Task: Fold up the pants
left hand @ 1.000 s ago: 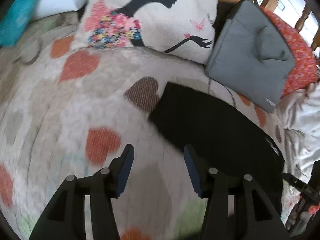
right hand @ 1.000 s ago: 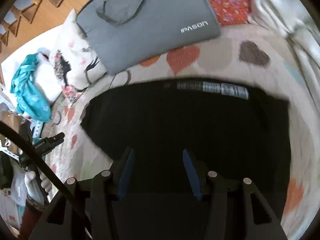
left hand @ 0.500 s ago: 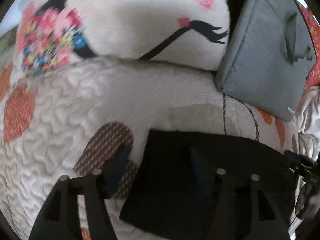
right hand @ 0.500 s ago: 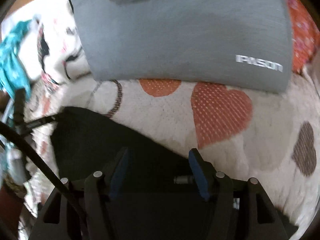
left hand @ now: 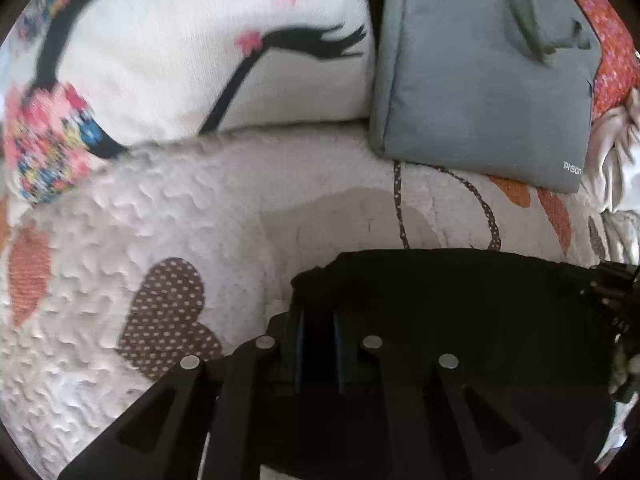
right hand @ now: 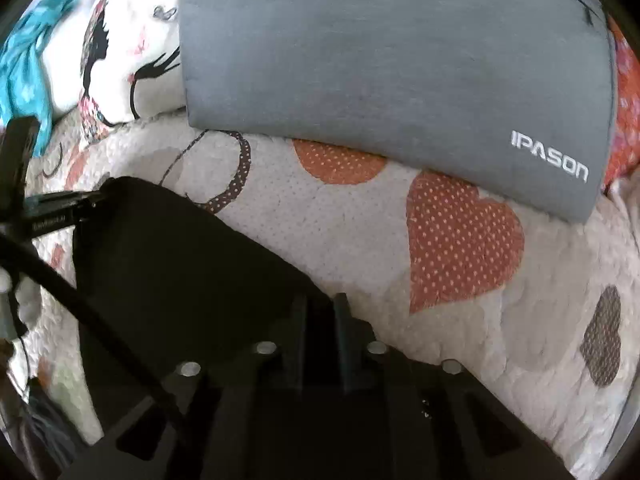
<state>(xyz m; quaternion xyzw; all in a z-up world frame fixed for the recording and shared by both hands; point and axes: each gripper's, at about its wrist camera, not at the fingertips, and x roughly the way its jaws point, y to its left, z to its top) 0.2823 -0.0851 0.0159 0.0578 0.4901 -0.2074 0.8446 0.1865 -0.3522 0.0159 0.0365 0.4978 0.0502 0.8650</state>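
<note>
Pants [left hand: 460,320], black and laid flat, rest on the bed's heart-patterned quilt [left hand: 160,220], just below a grey laptop sleeve [left hand: 480,72] and a white cushion [left hand: 192,52] printed with a dark silhouette and flowers. The left claw [left hand: 318,332] has just been closing, and now its blue pads are clamped on the near-left corner of the dark cloth, with a fold of fabric pinched between them. The right claw [right hand: 320,312] has likewise just been closing and grips the pants [right hand: 168,264] at their other edge, where the black fabric meets the quilt [right hand: 360,248]; its jaws stand nearly together on the cloth. From the right wrist view, the grey sleeve [right hand: 380,48], marked IPASON, lies just beyond, partly over an orange heart, and a teal cloth [right hand: 24,64] sits far left beside the cushion [right hand: 120,52].
</note>
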